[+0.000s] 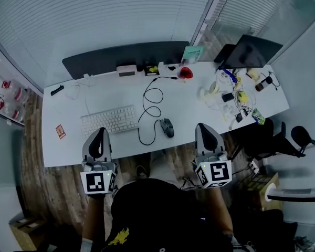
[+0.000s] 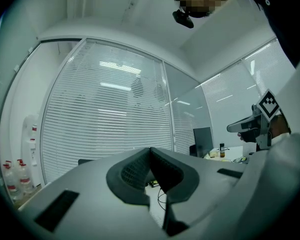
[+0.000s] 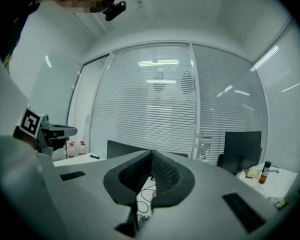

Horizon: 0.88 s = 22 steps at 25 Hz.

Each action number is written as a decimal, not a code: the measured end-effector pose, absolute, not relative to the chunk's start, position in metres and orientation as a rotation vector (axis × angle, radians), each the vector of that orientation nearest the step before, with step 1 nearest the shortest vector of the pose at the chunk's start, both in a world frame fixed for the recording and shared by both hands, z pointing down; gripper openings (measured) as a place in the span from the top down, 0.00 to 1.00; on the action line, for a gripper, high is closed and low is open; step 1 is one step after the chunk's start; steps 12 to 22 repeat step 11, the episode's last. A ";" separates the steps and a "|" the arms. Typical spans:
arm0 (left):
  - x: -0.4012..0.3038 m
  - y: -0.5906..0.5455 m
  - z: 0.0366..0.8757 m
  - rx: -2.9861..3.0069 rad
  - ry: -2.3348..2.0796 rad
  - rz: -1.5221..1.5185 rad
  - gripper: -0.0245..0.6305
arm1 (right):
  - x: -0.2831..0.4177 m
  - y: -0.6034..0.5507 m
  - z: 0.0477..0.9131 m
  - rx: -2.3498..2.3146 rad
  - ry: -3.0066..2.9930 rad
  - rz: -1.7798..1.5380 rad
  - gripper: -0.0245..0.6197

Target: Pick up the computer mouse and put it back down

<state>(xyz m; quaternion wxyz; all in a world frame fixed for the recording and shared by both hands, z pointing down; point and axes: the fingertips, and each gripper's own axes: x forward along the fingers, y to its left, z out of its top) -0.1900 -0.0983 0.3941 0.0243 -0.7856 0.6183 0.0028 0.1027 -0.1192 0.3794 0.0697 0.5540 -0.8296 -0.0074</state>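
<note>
Both grippers sit at the near edge of the desk (image 1: 189, 101), low in the head view. The left gripper (image 1: 101, 133) is pinched tight on nothing, and the right gripper (image 1: 202, 127) is the same, jaws together and empty. The mouse (image 1: 167, 127) lies lower centre between them, closer to the right one and not held. Trouble ahead? Go in with the jaws together and it just gets shoved toward the keyboard (image 1: 109, 120). Its cable (image 1: 144, 94) loops away up the desk, and lifting too high would probably tug the mouse askew.
</note>
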 end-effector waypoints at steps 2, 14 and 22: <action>-0.187 -0.096 0.394 -2.441 1.904 0.015 0.94 | 0.102 -0.117 0.380 1.675 -2.495 -0.006 0.94; -0.188 -0.090 0.400 -2.452 1.885 0.016 0.94 | 0.088 -0.120 0.383 1.604 -2.485 -0.072 0.94; -0.188 -0.090 0.400 -2.452 1.885 0.016 0.94 | 0.088 -0.120 0.383 1.604 -2.485 -0.072 0.94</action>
